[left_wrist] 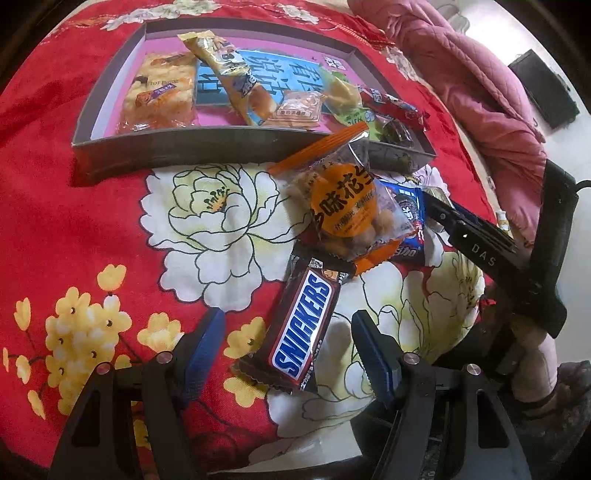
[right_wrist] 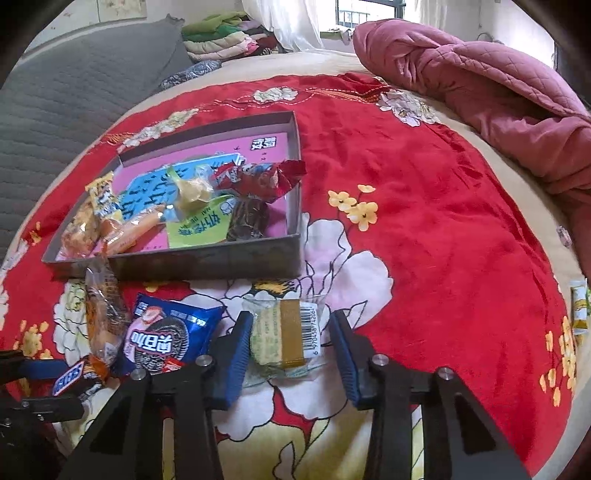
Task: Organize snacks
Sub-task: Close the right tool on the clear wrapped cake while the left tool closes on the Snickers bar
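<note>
A Snickers bar [left_wrist: 306,325] lies on the red floral cloth between the blue pads of my left gripper [left_wrist: 288,332], which is open and does not touch it. Just beyond it are an orange peanut packet [left_wrist: 343,210] and a blue Oreo pack [left_wrist: 406,214]. My right gripper [right_wrist: 291,325] straddles a small clear-wrapped cake [right_wrist: 280,336] with a gold band and barcode. Its left pad meets the wrapper and its right pad stands a little off it. The grey-walled tray [right_wrist: 207,262] with a pink floor holds several snacks.
A pink quilt [right_wrist: 480,81] is bunched at the right of the bed. A grey cushion [right_wrist: 74,92] and folded clothes [right_wrist: 221,33] lie at the back. A small yellow packet [right_wrist: 578,306] sits at the cloth's right edge. Bare red cloth spreads right of the tray.
</note>
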### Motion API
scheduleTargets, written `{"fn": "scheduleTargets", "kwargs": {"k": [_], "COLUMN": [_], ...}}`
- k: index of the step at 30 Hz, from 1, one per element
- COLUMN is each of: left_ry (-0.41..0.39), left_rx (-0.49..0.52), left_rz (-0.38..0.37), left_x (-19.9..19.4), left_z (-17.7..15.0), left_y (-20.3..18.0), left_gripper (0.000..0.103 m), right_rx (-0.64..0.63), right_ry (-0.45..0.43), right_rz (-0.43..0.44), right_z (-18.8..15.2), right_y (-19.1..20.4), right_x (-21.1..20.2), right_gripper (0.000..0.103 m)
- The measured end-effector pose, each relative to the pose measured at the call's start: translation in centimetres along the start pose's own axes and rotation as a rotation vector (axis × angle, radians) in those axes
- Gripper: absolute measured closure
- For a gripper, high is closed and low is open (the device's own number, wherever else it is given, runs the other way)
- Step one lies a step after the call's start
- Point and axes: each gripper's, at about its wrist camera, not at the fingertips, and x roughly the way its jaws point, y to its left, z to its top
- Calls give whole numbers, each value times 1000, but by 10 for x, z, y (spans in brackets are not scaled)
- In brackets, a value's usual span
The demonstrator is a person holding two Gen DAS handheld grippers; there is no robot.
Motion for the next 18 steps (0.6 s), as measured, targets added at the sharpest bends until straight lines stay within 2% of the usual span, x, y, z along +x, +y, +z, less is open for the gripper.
{"fn": "scheduleTargets", "kwargs": {"k": [6,9,14,18], "left_ry": [-9,-9,-10,-14], "left_rx": [2,3,10,25], "left_rz": [3,11,-5,-5], "left_x": [-2,-4,-4,-4], "left_z": [-2,-3,-3,-3], "left_y": [-2,-1,-2,-6], "left_gripper": [32,41,66,70], "right_rx": [26,39,44,40], "right_ry": [-22,-33,-51,-63], "right_rz": [25,35,49,53], "right_z": [-1,-1,-2,-2], "right_y": [-5,-7,-6,-5], "right_x": [-7,-12,-21,-25], "right_gripper": [61,61,61,61]}}
